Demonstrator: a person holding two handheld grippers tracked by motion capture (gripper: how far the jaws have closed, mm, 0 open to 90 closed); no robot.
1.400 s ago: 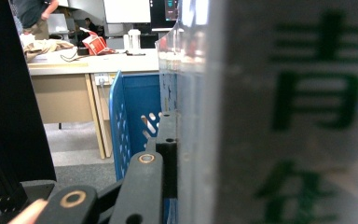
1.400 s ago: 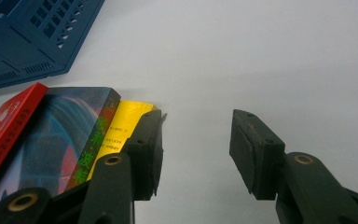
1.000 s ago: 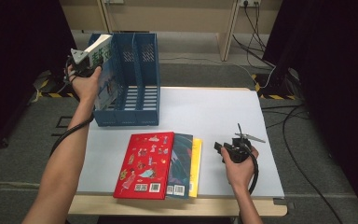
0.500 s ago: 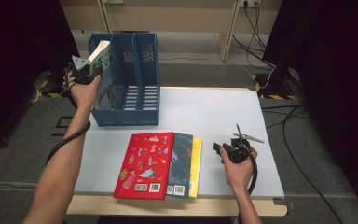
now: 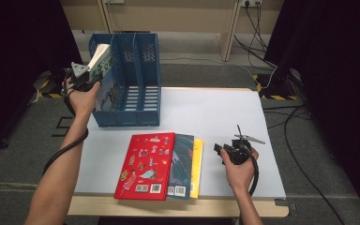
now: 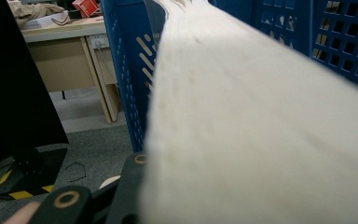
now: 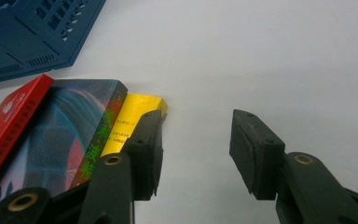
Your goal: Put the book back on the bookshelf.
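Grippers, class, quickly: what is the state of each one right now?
Left gripper: closed on the book, at the blue file rack's leftmost slot.
Right gripper: open, holding nothing, beside the stacked books.

A blue file rack [image 5: 127,79] with a lattice of small holes is being shown on a pale grey table [image 5: 215,112]. A red book [image 5: 145,165] is being covered by small multicoloured figures; beneath it, a dark teal book [image 5: 183,161] and a yellow book [image 5: 197,164] are being displayed. Cream page edges are being shown by the held book [image 6: 261,121]. Both grippers are being seen as black [image 7: 193,154].
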